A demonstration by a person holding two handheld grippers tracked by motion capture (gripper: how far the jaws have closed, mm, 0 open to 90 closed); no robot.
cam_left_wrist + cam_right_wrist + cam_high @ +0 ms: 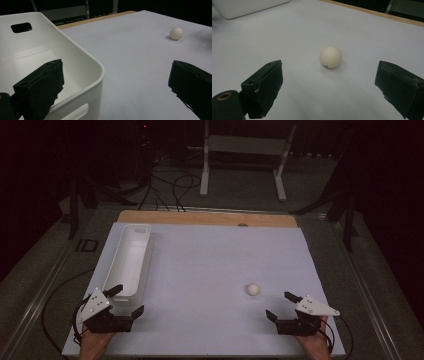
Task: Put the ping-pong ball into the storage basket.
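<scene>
Unmarked white ball [331,57] lies before the wide-spread right gripper [329,85].

Ball [253,289] on the table [210,255], right of the bin [128,260], ahead of right claw [283,306]

Lying wide open across the middle of the white table [200,270]; only the white bin [127,262] blocking at left.

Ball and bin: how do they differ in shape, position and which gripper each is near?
The ball is small and round; the bin is long, rectangular and open-topped. The ball lies ahead of the right gripper; the bin sits at the left gripper, one jaw over its rim. Both are whitish, neither gripped.
</scene>
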